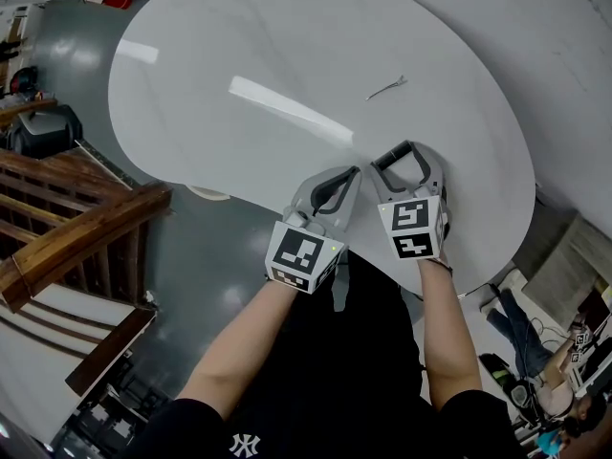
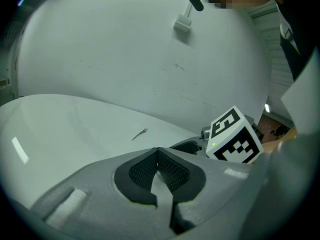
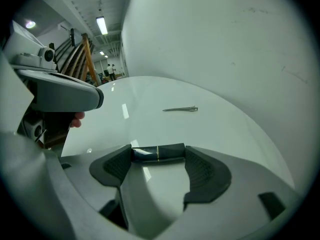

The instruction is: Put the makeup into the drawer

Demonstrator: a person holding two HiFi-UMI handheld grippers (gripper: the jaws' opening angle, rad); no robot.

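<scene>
A dark makeup tube (image 3: 157, 153) with a thin gold band lies crosswise on the white table (image 1: 239, 65), near its front edge. My right gripper (image 3: 158, 156) is open wide and straddles it, one pad at each end of the tube, and I see no squeeze. From the head view, the tube (image 1: 400, 153) shows as a black bar between the right gripper's (image 1: 406, 151) tips. Just to its left, my left gripper (image 1: 339, 175) hangs over the table edge. It is shut, pads (image 2: 170, 166) meeting at the tips with nothing between them.
A thin metal hair clip (image 1: 387, 87) lies farther out on the table, beyond both grippers. A wooden stair railing (image 1: 67, 228) stands down at the left, past the table edge. No drawer is in view.
</scene>
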